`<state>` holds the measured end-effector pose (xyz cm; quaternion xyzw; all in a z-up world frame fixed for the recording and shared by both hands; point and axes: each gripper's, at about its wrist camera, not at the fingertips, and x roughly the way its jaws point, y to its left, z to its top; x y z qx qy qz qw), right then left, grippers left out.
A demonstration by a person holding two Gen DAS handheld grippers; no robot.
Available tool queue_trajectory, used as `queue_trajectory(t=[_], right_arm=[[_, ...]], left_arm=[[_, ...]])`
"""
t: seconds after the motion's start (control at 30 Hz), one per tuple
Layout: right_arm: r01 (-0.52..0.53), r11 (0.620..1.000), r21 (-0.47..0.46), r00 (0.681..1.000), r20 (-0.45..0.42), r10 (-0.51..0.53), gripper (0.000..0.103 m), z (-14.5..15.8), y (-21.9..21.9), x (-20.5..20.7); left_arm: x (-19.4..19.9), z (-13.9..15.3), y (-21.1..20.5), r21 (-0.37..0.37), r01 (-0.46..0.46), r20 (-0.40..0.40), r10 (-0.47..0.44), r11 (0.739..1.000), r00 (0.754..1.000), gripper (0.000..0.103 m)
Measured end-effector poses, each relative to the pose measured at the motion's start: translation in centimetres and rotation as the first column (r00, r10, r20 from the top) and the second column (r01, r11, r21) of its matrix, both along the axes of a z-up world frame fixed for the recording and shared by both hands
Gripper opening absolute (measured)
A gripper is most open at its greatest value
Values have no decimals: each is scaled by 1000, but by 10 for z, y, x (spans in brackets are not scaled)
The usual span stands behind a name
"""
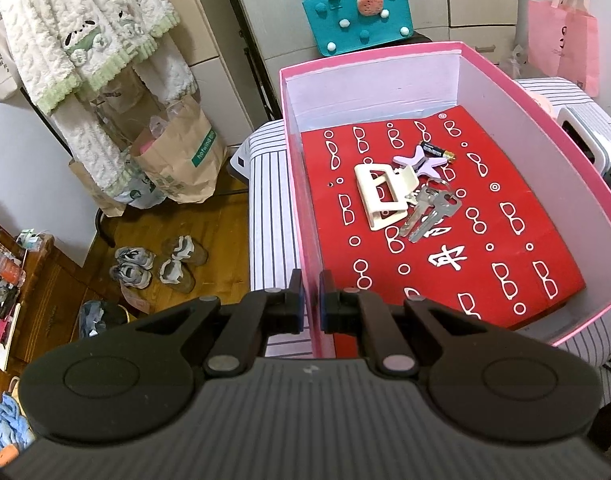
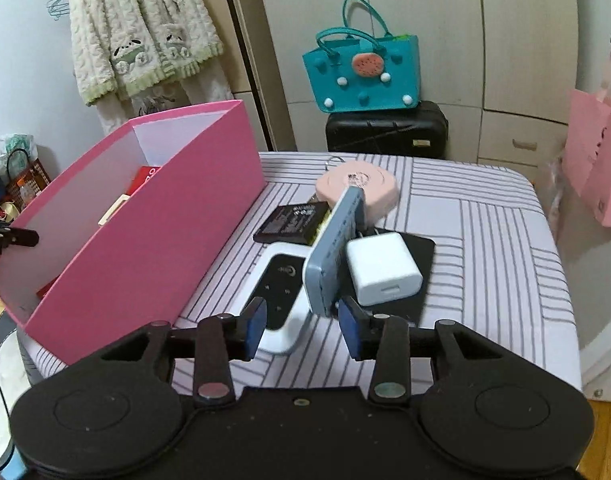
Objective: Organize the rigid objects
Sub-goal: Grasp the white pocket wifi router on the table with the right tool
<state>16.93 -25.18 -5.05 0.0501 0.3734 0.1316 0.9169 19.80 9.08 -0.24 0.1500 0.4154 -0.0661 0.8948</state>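
My left gripper (image 1: 310, 300) is pinched on the near wall of the pink box (image 1: 505, 80), steadying it on the striped table (image 2: 485, 240); inside, on a red sheet (image 1: 445, 280), lie a cream clip (image 1: 379, 196), keys (image 1: 429, 212), a lilac star (image 1: 419, 160) and a battery (image 1: 437, 148); my right gripper (image 2: 301, 330) stands with jaws spread and nothing between them, low over the pile beside the box; there a blue-grey slab (image 2: 333, 256) leans on edge against a white charger (image 2: 381, 272), with a dark card (image 2: 293, 224), a pink case (image 2: 361, 188) and a white device (image 2: 279, 292) close around it; what the slab is I cannot say, the view being foreshortened; it appears the next item; I would straddle its near end squarely, pads on the flat faces, close firmly before lifting, since it is tilted and could topple onto the charger; then lift it well above the box wall.
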Motion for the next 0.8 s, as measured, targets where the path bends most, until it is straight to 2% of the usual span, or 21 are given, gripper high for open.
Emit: queue_trajectory(t=[0.17, 0.3, 0.6, 0.67, 0.8], right_arm=[[6, 997, -71, 998, 69, -1, 45, -3, 13, 12], [27, 995, -93, 998, 66, -21, 45, -7, 17, 23], [132, 991, -16, 990, 58, -131, 45, -22, 9, 44], [144, 990, -6, 988, 53, -143, 22, -22, 6, 46], [144, 989, 21, 989, 44, -144, 21, -19, 0, 47]], left_arm=[[-1, 0, -1, 7, -14, 1, 14, 1000, 1000, 6], [-2, 1, 0, -4, -32, -1, 32, 999, 999, 6], [-4, 1, 0, -5, -33, 1, 33, 999, 999, 6], [-4, 1, 1, -8, -35, 1, 35, 999, 999, 6], [-5, 1, 1, -12, -34, 0, 34, 999, 999, 6]])
